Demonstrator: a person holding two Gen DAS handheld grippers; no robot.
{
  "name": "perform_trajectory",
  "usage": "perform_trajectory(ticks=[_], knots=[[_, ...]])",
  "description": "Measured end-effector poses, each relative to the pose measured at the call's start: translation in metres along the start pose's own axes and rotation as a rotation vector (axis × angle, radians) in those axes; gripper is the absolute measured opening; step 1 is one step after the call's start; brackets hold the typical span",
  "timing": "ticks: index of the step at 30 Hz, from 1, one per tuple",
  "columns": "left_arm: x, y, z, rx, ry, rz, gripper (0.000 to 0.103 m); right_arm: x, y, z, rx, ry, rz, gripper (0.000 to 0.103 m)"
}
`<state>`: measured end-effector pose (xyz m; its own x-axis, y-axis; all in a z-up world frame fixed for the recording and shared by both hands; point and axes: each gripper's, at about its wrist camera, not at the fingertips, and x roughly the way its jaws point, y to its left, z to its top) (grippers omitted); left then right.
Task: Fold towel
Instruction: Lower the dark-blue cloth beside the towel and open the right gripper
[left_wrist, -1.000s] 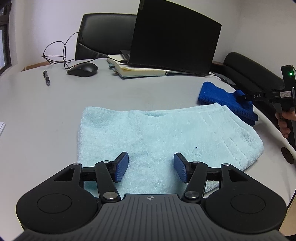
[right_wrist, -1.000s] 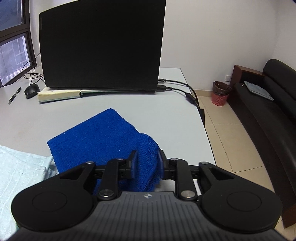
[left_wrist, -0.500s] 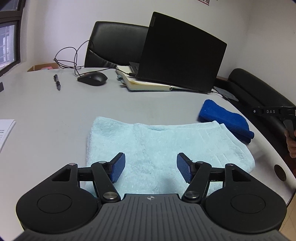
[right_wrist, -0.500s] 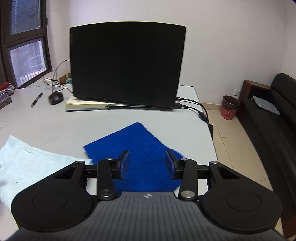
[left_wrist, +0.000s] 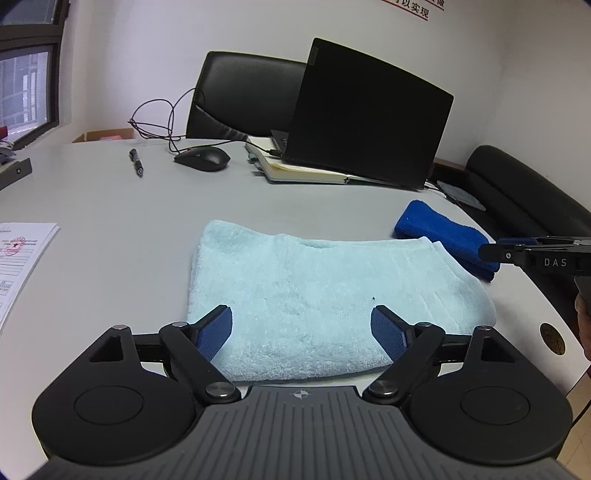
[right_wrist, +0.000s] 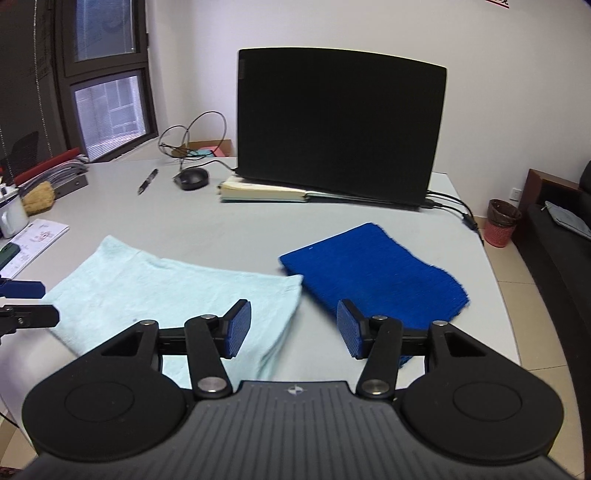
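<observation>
This is an office. A grey desk (right_wrist: 229, 229) carries an open black laptop (right_wrist: 338, 123) set on a notebook (right_wrist: 264, 192), a wired mouse (right_wrist: 192, 178), a pen (right_wrist: 147, 181) and printed, stamped papers (left_wrist: 20, 251). A black office chair (left_wrist: 240, 99) stands behind the desk, with a dark sofa (right_wrist: 561, 240) and a small waste bin (right_wrist: 500, 221) to one side.

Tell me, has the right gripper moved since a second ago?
Yes. The right gripper let go of the blue towel and pulled back, open; the laptop now sits farther off.
</observation>
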<state>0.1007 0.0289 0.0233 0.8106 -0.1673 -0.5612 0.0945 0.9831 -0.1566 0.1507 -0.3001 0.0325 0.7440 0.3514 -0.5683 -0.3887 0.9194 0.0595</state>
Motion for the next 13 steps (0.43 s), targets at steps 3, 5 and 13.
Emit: perform_trajectory(ticks=[3,5,13], knots=[[-0.004,-0.002,-0.005,-0.009,-0.003,0.008,0.088,-0.005,0.007,-0.005,0.001,-0.003,0.01,0.053],[-0.006,-0.003,-0.007,-0.014,-0.006,0.014,0.09,-0.009,0.013,-0.008,0.002,-0.006,0.014,0.053],[-0.014,-0.009,-0.018,-0.034,-0.019,0.039,0.092,-0.025,0.03,-0.022,0.001,-0.019,0.023,0.058]])
